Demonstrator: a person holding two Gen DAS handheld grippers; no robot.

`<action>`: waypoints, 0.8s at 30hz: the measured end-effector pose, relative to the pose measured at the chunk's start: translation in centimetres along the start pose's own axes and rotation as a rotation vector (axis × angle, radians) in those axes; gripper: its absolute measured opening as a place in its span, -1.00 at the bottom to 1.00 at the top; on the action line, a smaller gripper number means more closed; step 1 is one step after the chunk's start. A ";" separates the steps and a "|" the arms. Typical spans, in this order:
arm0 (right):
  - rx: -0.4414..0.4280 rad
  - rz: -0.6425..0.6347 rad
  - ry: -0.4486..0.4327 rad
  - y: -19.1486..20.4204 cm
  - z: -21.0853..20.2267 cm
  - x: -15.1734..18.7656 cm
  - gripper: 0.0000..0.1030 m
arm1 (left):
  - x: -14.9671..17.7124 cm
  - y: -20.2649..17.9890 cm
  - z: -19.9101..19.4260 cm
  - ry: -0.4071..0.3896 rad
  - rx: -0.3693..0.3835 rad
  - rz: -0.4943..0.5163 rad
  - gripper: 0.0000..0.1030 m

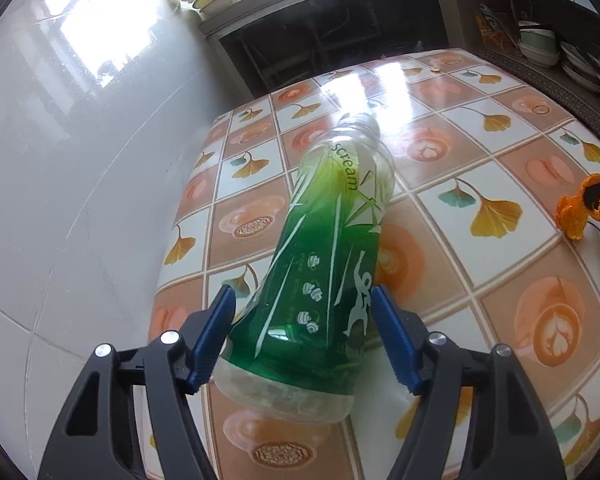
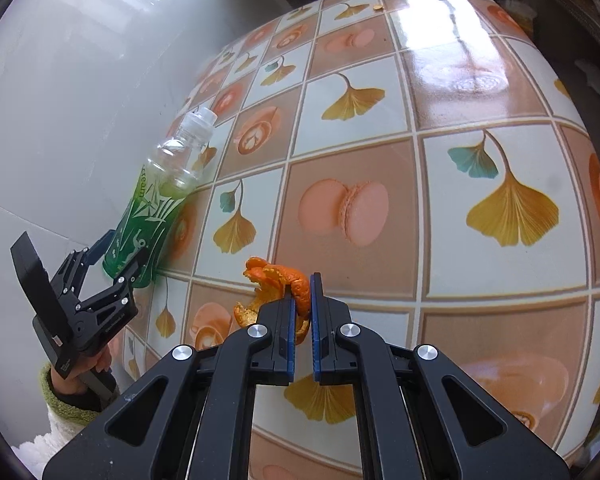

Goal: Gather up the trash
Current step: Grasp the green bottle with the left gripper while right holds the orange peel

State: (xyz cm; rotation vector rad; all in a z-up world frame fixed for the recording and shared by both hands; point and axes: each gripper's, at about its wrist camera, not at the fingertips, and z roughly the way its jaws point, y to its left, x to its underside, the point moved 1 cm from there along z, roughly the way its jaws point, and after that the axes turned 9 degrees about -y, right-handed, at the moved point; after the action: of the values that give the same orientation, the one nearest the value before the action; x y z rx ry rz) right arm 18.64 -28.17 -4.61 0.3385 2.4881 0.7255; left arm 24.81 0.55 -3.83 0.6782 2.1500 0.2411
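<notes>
My left hand-held gripper tilts downward, pads against the bottle on both sides. My right hand-held gripper, right of the bottle, is clamped on peel.

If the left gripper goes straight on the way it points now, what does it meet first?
Most likely the green bottle itself: it already lies between the left gripper fingers, its base nearest the palm. Beyond that comes the patterned table.

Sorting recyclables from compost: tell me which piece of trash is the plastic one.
The green-labelled bottle between the left gripper's fingers; the other piece, held by the right gripper, is orange peel.
</notes>
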 end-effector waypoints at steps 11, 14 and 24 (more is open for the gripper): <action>0.019 0.017 -0.002 -0.8 -3.0 4.0 -0.91 | 3.7 -1.3 -7.3 0.018 0.166 -0.135 0.04; 0.025 0.029 0.003 -1.1 -3.3 4.9 -0.90 | 4.1 -1.6 -8.3 0.015 0.220 -0.164 0.04; 0.038 0.034 -0.001 -0.7 -3.0 5.3 -0.87 | 2.1 -0.7 -6.4 0.031 0.294 -0.230 0.33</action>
State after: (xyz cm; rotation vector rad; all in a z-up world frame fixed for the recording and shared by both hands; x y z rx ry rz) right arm 12.54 -28.06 -5.01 0.3958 2.5034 0.6927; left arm 18.47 1.56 -1.56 0.5851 2.2932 -0.1920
